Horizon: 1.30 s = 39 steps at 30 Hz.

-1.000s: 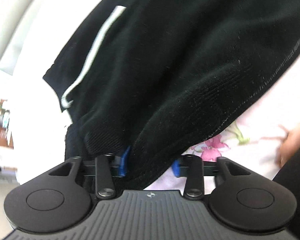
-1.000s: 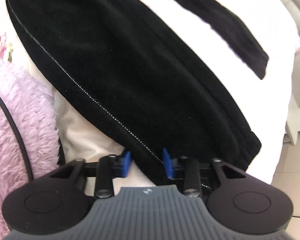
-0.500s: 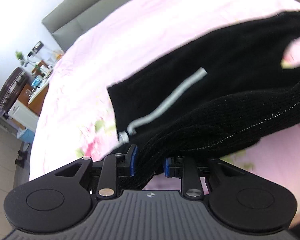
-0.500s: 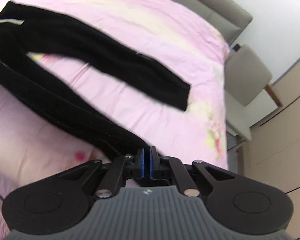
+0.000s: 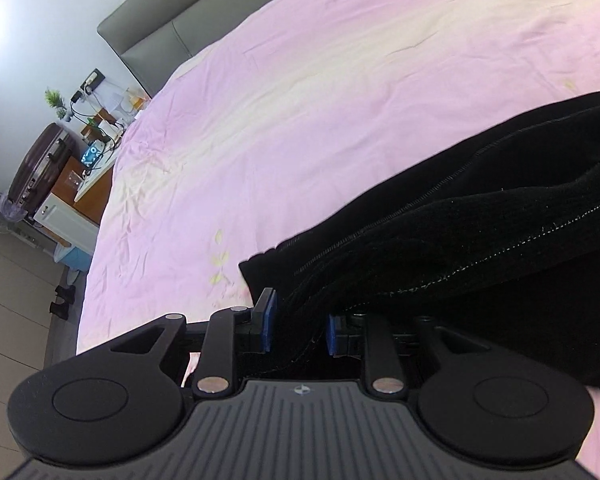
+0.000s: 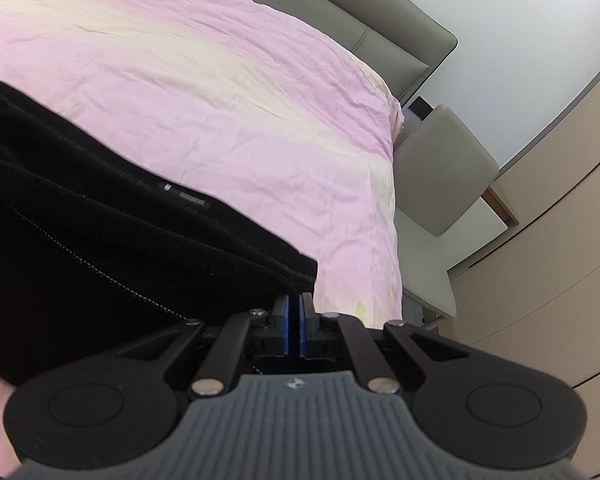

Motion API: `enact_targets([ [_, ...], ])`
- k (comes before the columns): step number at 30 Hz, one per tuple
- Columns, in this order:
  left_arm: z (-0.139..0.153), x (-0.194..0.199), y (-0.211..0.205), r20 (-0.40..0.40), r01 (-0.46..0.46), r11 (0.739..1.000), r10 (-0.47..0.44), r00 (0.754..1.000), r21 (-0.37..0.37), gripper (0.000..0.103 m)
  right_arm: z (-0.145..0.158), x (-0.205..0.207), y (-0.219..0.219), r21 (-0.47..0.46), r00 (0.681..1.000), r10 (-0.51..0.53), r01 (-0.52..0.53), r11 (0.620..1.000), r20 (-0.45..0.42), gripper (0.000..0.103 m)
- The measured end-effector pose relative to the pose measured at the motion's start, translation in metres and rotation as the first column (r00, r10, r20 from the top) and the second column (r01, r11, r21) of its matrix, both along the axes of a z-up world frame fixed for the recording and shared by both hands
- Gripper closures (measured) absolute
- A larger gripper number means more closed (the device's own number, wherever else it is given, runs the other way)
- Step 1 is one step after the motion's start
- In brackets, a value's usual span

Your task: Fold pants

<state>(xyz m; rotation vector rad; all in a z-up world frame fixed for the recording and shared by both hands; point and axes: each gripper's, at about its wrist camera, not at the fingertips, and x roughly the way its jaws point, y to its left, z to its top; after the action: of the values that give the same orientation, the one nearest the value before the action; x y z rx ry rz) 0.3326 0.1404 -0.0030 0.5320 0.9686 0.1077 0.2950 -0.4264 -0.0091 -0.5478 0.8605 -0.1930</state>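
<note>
The black pants [image 5: 480,232] lie across the pink bed sheet [image 5: 320,100], one leg folded over the other. My left gripper [image 5: 298,320] is shut on a thick bunch of the pants' fabric at their left end. In the right wrist view the pants [image 6: 100,232] fill the left side. My right gripper [image 6: 294,322] has its blue pads nearly together at the pants' right corner, which runs down to the pads; how much cloth lies between them is hidden.
A grey headboard [image 5: 172,28] runs along the far side of the bed. A bedside table with a suitcase [image 5: 40,168] stands left of the bed. A grey chair [image 6: 444,168] and a white table [image 6: 424,256] stand at the bed's right edge.
Both grippers have carried the held pant leg forward over the other leg and lowered it onto it. The white stripe is no longer visible.
</note>
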Motion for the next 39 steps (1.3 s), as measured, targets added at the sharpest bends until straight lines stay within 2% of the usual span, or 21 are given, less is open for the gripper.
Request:
enact_targets([
  [9,-0.07,0.083,0.007,-0.125,-0.004,1.0,0.005,0.992,0.006,0.072,-0.071,0.135,0.008,-0.01,0.997,-0.039,0.038,0.999,-0.07,0.103],
  [13,-0.095,0.095,0.016,-0.151,-0.029,0.999,0.021,0.988,-0.046,0.069,-0.112,0.167,0.01,-0.026,0.99,-0.049,0.046,0.999,-0.134,0.103],
  [17,-0.103,0.088,0.018,-0.135,-0.012,0.998,0.004,0.991,-0.059,0.068,-0.138,0.173,0.013,-0.042,0.985,-0.056,0.05,0.998,-0.163,0.103],
  [20,-0.088,0.076,0.019,-0.094,-0.042,0.995,0.033,0.995,-0.092,0.074,-0.137,0.17,0.016,-0.056,0.986,-0.052,0.043,0.997,-0.156,0.103],
  [23,-0.058,0.067,0.021,-0.047,-0.052,0.99,0.046,0.998,-0.134,0.075,-0.117,0.163,0.011,-0.045,0.992,-0.051,0.046,0.998,-0.117,0.103],
  [27,-0.035,0.081,0.026,-0.035,-0.091,0.981,0.086,0.996,-0.172,0.075,-0.095,0.168,0.006,-0.025,0.992,-0.088,0.087,0.996,-0.087,0.103],
  [31,-0.057,0.107,0.017,-0.08,-0.129,0.982,0.119,0.99,-0.135,0.075,-0.106,0.183,0.012,-0.027,0.988,-0.116,0.114,0.993,-0.1,0.103],
  [35,-0.087,0.118,0.017,-0.11,-0.161,0.979,0.147,0.983,-0.128,0.068,-0.128,0.192,0.012,-0.023,0.985,-0.134,0.133,0.991,-0.106,0.103],
  [37,-0.09,0.116,0.013,-0.104,-0.125,0.987,0.115,0.988,-0.101,0.067,-0.135,0.193,0.013,-0.035,0.985,-0.132,0.129,0.991,-0.108,0.101],
  [39,-0.087,0.114,0.016,-0.109,-0.109,0.988,0.097,0.989,-0.112,0.067,-0.134,0.193,0.015,-0.048,0.988,-0.115,0.111,0.993,-0.102,0.091],
])
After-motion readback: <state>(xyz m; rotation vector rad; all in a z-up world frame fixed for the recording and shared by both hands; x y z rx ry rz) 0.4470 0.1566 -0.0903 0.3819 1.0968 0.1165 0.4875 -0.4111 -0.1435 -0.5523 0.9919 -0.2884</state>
